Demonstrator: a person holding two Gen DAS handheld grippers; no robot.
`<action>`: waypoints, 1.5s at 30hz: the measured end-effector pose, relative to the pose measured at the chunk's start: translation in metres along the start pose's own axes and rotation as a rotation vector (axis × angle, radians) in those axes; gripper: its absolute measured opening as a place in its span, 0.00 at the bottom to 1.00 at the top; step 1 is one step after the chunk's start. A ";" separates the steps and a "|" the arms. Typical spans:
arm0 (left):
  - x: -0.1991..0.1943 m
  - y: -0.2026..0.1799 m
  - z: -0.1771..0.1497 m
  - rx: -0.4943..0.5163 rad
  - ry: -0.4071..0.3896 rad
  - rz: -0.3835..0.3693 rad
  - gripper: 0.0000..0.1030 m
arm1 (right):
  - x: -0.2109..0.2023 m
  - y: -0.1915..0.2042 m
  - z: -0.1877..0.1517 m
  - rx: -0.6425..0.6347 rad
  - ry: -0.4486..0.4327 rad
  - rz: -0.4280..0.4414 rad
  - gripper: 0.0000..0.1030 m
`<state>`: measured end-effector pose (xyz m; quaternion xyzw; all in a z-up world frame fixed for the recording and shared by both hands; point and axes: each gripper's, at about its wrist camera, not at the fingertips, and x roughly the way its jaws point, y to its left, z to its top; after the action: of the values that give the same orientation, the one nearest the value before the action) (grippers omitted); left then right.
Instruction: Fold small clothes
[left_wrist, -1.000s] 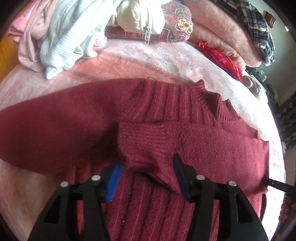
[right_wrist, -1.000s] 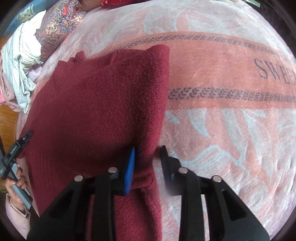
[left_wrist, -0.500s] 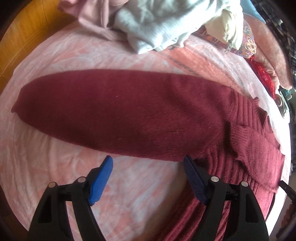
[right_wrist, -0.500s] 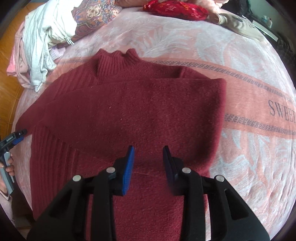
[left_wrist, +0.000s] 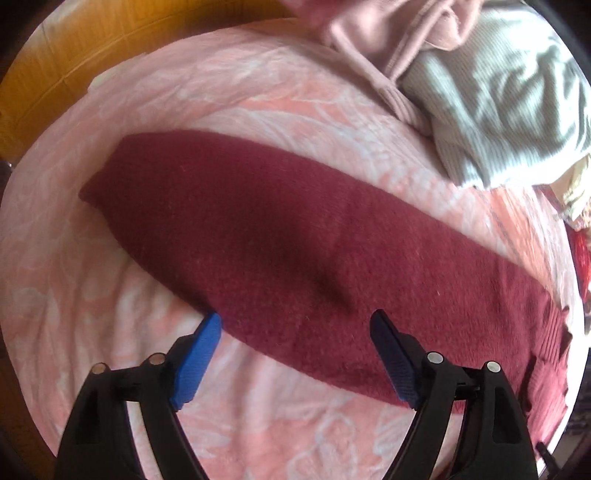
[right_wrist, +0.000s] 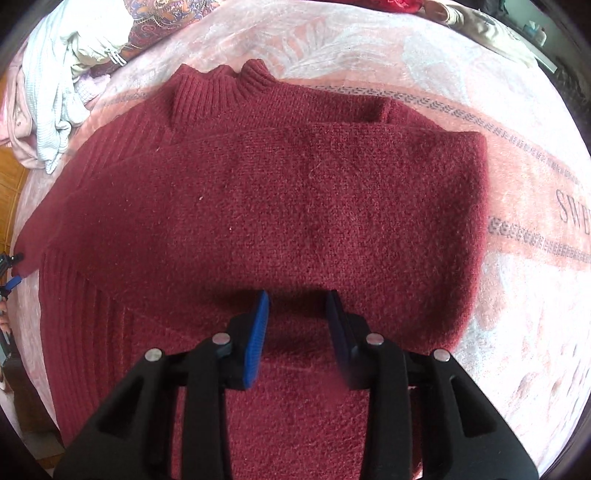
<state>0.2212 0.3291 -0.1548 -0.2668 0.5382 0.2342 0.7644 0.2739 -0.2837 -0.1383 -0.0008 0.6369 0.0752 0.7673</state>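
Pink bedding (right_wrist: 517, 288) with pale leaf patterns and a grey-lettered band covers the bed, and a maroon sweater (right_wrist: 280, 206) lies spread flat on it. Only the right wrist view shows the whole garment: ribbed collar at the far side, one sleeve folded across the chest, and printed letters on the blanket to the right. Only the left wrist view shows the other sleeve (left_wrist: 280, 243) stretched out straight over the bedding, with an orange-brown wooden surface (left_wrist: 55, 81) beyond the bed edge. A heap of pale clothes (left_wrist: 498, 92) sits at the far side of the bed in both views.

Over the outstretched sleeve, the left gripper (left_wrist: 295, 332) has its jaws wide apart; they have just been opening and nothing is pinched between them. A second ago it was over the folded cuff on the chest. The right gripper (right_wrist: 297, 317) hangs over the sweater's body with its jaws partly apart, pressing on nothing; a second ago they straddled the folded edge.
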 end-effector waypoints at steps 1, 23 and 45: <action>0.004 0.008 0.006 -0.032 0.004 -0.027 0.83 | 0.000 0.002 0.000 -0.007 -0.002 -0.006 0.33; -0.077 -0.061 0.003 0.125 -0.347 -0.258 0.06 | 0.000 -0.002 -0.007 -0.001 -0.014 0.023 0.33; -0.101 -0.300 -0.161 0.577 -0.214 -0.541 0.06 | -0.022 -0.038 -0.022 -0.010 -0.035 0.043 0.33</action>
<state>0.2705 -0.0088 -0.0570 -0.1474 0.4094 -0.1094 0.8937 0.2525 -0.3262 -0.1247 0.0104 0.6230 0.0949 0.7764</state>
